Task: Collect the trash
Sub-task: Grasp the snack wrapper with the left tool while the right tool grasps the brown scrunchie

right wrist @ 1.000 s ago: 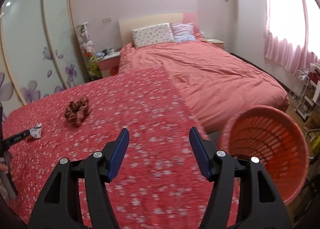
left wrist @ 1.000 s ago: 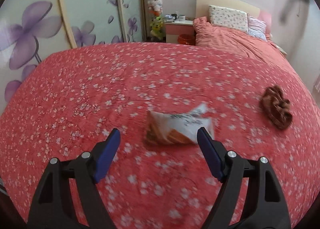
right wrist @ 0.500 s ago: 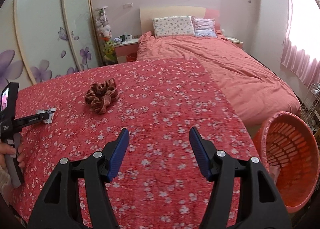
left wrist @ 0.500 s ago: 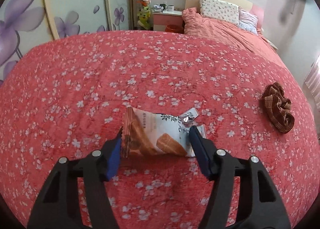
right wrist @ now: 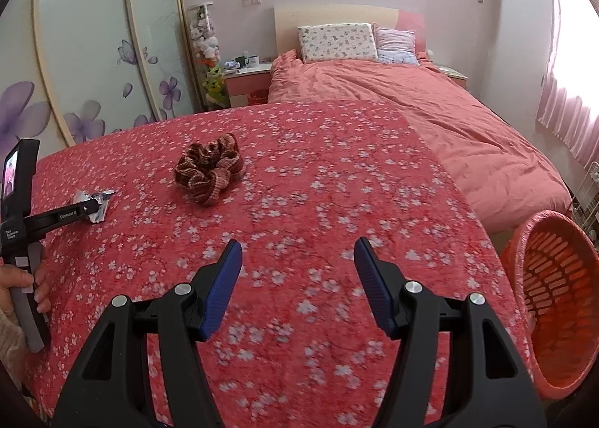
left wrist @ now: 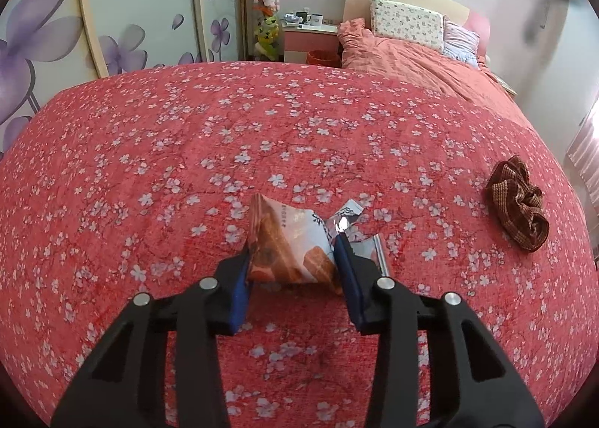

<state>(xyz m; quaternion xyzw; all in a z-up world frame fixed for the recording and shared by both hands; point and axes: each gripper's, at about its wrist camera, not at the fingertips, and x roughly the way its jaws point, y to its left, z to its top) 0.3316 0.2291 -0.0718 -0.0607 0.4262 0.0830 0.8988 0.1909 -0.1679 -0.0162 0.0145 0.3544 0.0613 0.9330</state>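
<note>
— Pink bedroom, red blanket (left wrist: 209,151) with small white blossoms spread flat under both my tongs. What do you want first?

— Your left tongs.

— My left gripper (left wrist: 292,271) points down at the blanket, and its jaws are closing on a crumpled orange-and-white plastic snack wrapper (left wrist: 290,241). The blue pads sit against the wrapper's two sides, and the packet buckles up between them. Its torn silvery end sticks out just past the right-hand finger. From my right camera I see the same left gripper (right wrist: 80,209) at the far left edge, with my hand (right wrist: 17,284) around its handle and the foil end of the wrapper (right wrist: 97,203) at its tip.

— And the right tongs?

— My right gripper (right wrist: 297,274) hangs over bare blanket with its jaws spread wide and nothing between them.

— What lies further out?

— A brown-and-pink checked fabric scrunchie (right wrist: 209,173) lies on the blanket, well apart from the wrapper, off to its right in my left camera (left wrist: 518,203). An orange plastic basket with slotted walls (right wrist: 554,293) stands tilted off the blanket's right edge, beside my right gripper. Beyond the blanket is a bed with a salmon-pink duvet (right wrist: 430,121) and two pillows. A wardrobe with purple flower doors (left wrist: 93,16) runs along the left.
</note>
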